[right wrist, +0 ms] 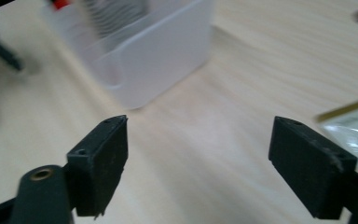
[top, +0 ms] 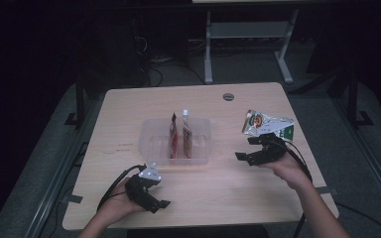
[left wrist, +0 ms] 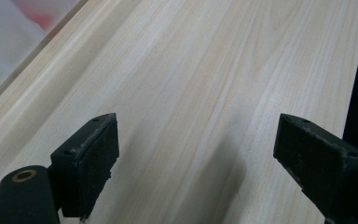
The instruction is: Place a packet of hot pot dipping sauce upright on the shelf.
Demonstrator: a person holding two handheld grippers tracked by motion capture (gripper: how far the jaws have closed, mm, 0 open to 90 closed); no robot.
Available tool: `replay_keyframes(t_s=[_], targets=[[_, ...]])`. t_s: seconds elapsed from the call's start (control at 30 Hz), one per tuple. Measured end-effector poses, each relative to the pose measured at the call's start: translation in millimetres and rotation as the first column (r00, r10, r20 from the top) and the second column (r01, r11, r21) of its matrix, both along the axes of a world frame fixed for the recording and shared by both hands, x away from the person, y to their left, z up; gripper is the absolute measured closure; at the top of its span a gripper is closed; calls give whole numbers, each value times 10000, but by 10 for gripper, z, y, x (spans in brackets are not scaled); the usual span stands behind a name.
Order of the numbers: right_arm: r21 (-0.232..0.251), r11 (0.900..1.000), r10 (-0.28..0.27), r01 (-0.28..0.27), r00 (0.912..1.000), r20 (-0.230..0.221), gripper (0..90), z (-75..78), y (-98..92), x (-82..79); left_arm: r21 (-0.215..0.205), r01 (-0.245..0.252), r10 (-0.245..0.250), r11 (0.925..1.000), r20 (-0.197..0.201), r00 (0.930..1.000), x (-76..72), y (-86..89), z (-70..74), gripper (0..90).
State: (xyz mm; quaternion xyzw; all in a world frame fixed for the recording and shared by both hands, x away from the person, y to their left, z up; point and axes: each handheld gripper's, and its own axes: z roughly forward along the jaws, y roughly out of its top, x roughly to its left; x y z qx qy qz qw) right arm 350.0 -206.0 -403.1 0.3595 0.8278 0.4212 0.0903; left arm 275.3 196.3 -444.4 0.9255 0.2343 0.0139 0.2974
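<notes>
The silver snack packet lies crumpled at the table's right edge, just past my right gripper, whose jaws stand wide with nothing between. I worry a glancing pad could push the packet overboard. The clear plastic bin sits apart. My left gripper idles open.

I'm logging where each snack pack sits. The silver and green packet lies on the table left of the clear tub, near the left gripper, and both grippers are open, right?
One detail is off: the silver and green packet lies right of the clear tub, by the right gripper, as the high view shows. Both grippers, including the left gripper, are indeed open.
</notes>
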Motion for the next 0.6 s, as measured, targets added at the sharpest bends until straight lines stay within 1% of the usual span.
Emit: replay_keyframes(t_s=[0.03,0.1,0.13,0.2,0.23,0.27,0.33,0.4,0.43,0.47,0.5,0.53,0.6], targets=[[17,9998,-201,201,9998,66,213,-6,-35,43,-169,-150,150,9997,-17,9999,-11,-13,-3,136],[194,9975,-677,679,9977,-67,270,-9,-97,132,-171,-142,142,9998,19,9999,-13,-17,4,138],[209,9963,-827,829,9965,-84,302,-11,-127,179,-114,-71,72,9999,59,10000,-10,-15,10,138],[162,9920,-1252,1254,9920,-156,413,-7,-176,266,-75,-3,4,10000,125,9999,-6,-12,17,138],[240,9883,-1501,1504,9886,-152,451,-4,-202,311,-105,-22,23,9999,134,9999,-6,-12,18,139],[195,9856,-1674,1678,9857,-177,490,2,-227,355,-121,-37,39,9999,162,9999,-4,-9,21,139],[-39,9787,-2052,2052,9787,-98,560,18,-258,448,-132,-46,47,9999,148,9999,-5,-7,22,139],[-35,9696,-2449,2449,9695,-87,649,39,-299,567,-166,-91,94,9998,173,9998,-4,-5,19,139],[-88,9674,-2532,2532,9674,-47,686,42,-313,613,-181,-103,106,9998,158,9998,-2,-4,18,139],[-97,9606,-2780,2779,9606,-82,730,43,-326,691,-197,-114,117,9997,154,9998,-2,-4,17,140],[-180,9584,-2851,2849,9585,-89,766,39,-336,742,-199,-118,121,9997,158,9998,0,-4,19,140],[-445,9522,-3024,3022,9532,25,812,31,-341,830,-211,-118,121,9997,164,9998,0,-4,19,139],[-668,9399,-3345,3348,9422,163,871,16,-358,945,-226,-114,117,9997,160,9998,-1,-3,23,140]])
